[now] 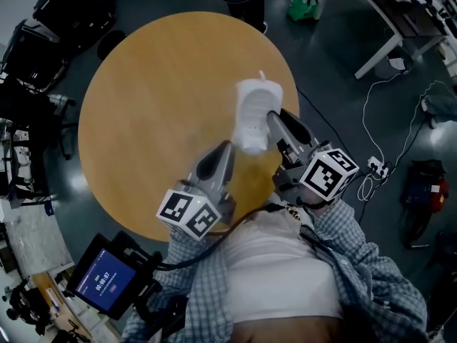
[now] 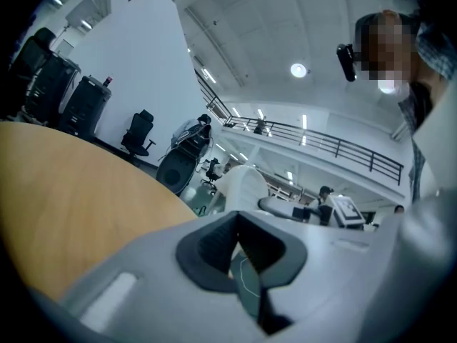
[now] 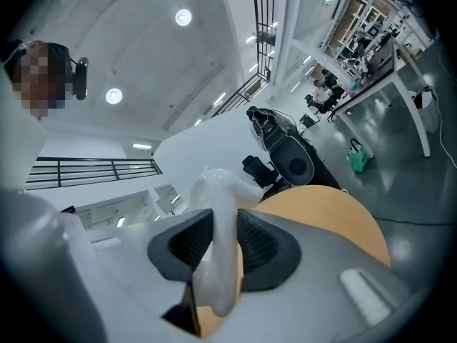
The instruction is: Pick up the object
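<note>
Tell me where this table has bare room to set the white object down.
The round wooden table is bare nearly everywhere: its whole left half and far rim, beyond the left gripper, are free. It is crowded only toward the near right edge, where the right gripper clamps the white object.

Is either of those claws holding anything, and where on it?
The right gripper pinches the white ribbed plastic-looking object by its end nearest the person; the left gripper holds nothing.

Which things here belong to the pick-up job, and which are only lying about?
Job: white plastic object, gripped by right gripper; left gripper; round wooden table.
Lying about: green bag; power strip; blue screen.
</note>
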Available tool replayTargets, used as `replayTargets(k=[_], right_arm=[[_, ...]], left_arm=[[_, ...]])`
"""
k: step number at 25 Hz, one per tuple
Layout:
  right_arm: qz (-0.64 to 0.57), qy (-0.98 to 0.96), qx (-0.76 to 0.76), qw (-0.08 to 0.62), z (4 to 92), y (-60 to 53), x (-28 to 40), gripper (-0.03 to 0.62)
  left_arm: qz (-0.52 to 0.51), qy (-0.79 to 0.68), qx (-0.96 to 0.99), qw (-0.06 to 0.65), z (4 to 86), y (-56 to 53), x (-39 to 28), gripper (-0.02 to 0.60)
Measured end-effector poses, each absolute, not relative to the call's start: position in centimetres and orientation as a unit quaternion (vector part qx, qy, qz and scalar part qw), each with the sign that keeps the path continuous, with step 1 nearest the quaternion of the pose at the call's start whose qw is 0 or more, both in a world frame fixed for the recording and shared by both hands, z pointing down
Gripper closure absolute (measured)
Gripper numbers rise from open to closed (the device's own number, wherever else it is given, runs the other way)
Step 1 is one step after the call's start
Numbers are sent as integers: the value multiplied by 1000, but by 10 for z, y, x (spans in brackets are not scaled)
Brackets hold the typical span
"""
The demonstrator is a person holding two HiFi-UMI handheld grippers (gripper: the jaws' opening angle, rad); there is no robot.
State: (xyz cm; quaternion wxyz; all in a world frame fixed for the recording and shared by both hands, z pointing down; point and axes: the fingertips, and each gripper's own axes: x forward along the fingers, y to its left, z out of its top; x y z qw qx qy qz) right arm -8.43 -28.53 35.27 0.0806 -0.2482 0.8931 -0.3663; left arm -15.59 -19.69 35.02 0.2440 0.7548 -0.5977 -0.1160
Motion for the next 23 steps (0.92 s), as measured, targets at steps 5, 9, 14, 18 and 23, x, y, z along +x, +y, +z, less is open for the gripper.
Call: replayTargets(k=[5, 9, 14, 18, 23], right_arm=[[-362, 895, -247, 85, 347, -285, -85, 482], [-361, 896, -243, 86, 345, -285, -86, 482], [-362, 896, -241, 88, 344, -285, -86, 482], [-361, 897, -239, 87, 344, -284, -86, 484], [-360, 898, -236, 90, 341, -285, -84, 484]], left_arm=[[-121, -597, 757, 237, 350, -197, -157, 578], [-118, -597, 756, 240, 349, -197, -157, 578], [-117, -601, 752, 243, 348, -197, -160, 578], [-127, -597, 756, 237, 350, -197, -159, 578], [-126, -594, 759, 236, 348, -199, -157, 578]])
